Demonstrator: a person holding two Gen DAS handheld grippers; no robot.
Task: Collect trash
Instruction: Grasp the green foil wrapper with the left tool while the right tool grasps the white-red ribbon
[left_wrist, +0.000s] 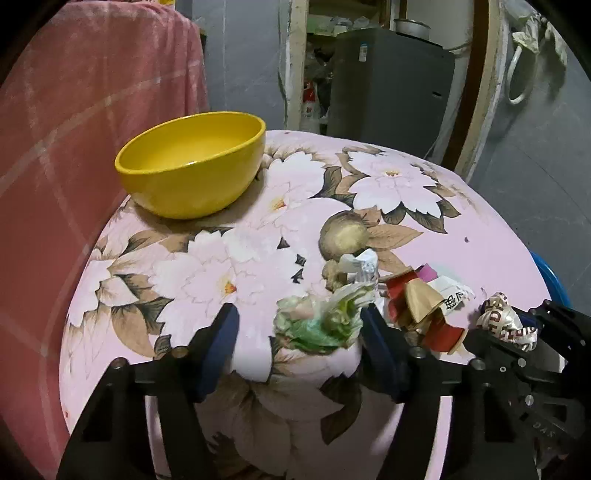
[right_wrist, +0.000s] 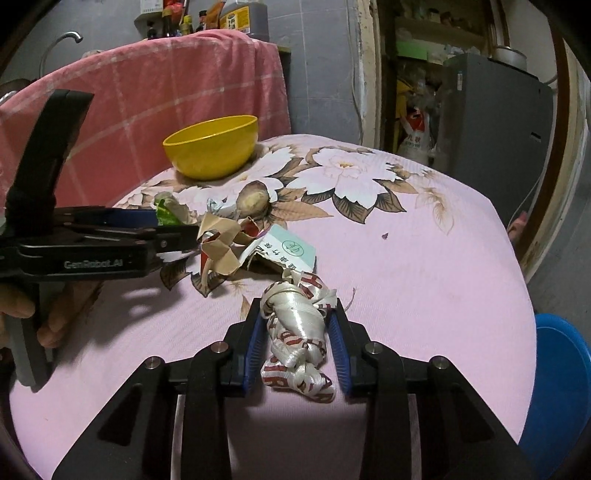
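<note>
Nearest, my right gripper (right_wrist: 295, 343) has its pads against both sides of the knotted white ribbon (right_wrist: 295, 332), pinching it on the floral tablecloth (right_wrist: 406, 258). My left gripper (left_wrist: 299, 332) stands spread around the green plastic wrapper (left_wrist: 317, 321), not yet closed. Beyond lie crumpled paper scraps (right_wrist: 221, 243), a small carton (right_wrist: 291, 251), then the yellow bowl (left_wrist: 192, 162). Judgement: pickup step; next, close left, lift both toward the bowl.

A pink floral tablecloth (right_wrist: 424, 258) carries a yellow bowl (right_wrist: 212, 147) and crumpled trash (right_wrist: 225, 240).
</note>
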